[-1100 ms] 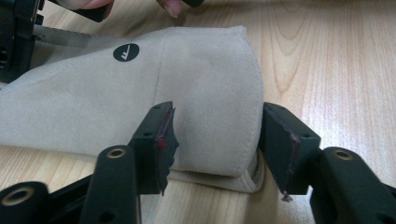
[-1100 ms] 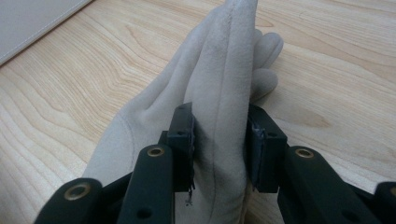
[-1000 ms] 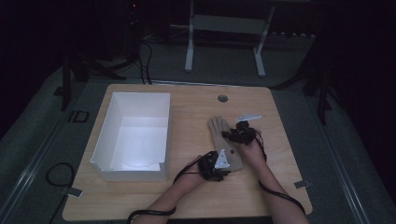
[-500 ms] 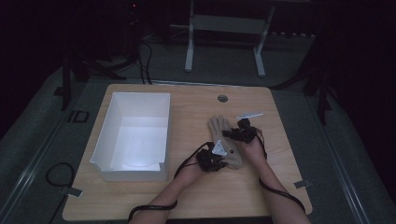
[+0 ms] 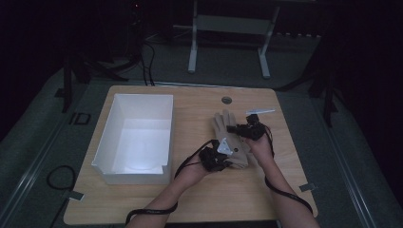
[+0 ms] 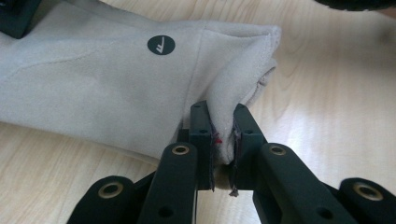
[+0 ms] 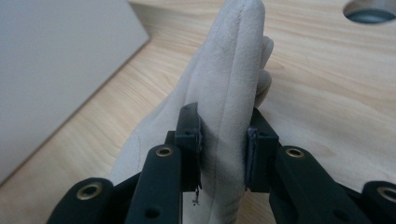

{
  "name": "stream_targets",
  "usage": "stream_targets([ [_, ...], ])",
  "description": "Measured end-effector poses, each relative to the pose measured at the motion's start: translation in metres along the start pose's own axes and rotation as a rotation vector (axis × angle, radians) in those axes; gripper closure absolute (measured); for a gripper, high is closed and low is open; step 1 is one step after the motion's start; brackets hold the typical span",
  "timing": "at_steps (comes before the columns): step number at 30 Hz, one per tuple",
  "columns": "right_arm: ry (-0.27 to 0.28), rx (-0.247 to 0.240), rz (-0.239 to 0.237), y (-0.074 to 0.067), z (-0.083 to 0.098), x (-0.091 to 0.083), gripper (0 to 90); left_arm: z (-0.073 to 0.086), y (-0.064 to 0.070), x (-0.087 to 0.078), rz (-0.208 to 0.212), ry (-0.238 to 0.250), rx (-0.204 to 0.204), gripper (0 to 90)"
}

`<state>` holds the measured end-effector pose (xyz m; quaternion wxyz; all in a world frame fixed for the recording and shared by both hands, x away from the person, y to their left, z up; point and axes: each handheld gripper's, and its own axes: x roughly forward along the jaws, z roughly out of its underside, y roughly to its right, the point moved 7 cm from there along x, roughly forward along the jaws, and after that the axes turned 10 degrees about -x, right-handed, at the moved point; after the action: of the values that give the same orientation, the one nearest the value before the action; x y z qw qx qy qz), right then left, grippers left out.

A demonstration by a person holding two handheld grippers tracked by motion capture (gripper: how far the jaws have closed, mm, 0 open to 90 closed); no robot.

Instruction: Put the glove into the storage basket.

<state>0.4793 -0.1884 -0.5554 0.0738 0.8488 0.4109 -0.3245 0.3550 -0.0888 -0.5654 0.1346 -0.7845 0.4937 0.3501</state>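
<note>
Spreading across the high view, the wooden table (image 5: 190,199) carries a white open box (image 5: 138,137) on its left half and a beige glove (image 5: 228,137) to the right of it, with a round grommet hole (image 5: 226,100) in the tabletop beyond the glove. From up there the glove reads as a pale shape lying between the two hands, its fingers pointing away from the person, and the grip on it cannot be made out. The left gripper (image 5: 216,159) sits at the glove's near end and the right gripper (image 5: 244,130) at its far right side. Closer in, the left gripper view shows what the high view cannot: the left gripper (image 6: 223,140) has its jaws clamped tight on a pinched fold at the glove's (image 6: 93,88) cuff edge, and a small round black logo (image 6: 161,45) is printed on the fabric. The right gripper view shows the right gripper (image 7: 223,149) with its jaws closing lately and now pressed on either side of a raised ridge of the glove (image 7: 233,84), the fabric standing up between the pads, with the box wall (image 7: 56,70) at the left and the grommet hole (image 7: 371,11) at the top right corner.
</note>
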Motion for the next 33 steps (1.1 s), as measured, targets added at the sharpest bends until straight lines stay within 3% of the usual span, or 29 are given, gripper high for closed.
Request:
stream_targets([
  [4,0.019,-0.013,-0.005,-0.003,-0.009,-0.009,71.7,-0.007,0.002,-0.012,-0.004,-0.003,0.01,82.7],
  [12,0.086,-0.019,-0.015,-0.011,-0.035,-0.035,71.7,-0.029,0.006,-0.042,0.006,0.042,0.037,82.5],
  [17,0.095,-0.035,-0.013,-0.015,-0.046,-0.043,71.7,-0.038,0.008,-0.057,-0.011,0.033,0.058,82.5],
  [22,0.124,-0.04,-0.017,-0.022,-0.06,-0.05,71.7,-0.043,0.006,-0.073,-0.044,0.013,0.081,82.4],
  [33,0.167,-0.058,-0.02,-0.043,-0.092,-0.053,71.6,-0.044,-0.003,-0.107,-0.091,0.012,0.077,82.3],
])
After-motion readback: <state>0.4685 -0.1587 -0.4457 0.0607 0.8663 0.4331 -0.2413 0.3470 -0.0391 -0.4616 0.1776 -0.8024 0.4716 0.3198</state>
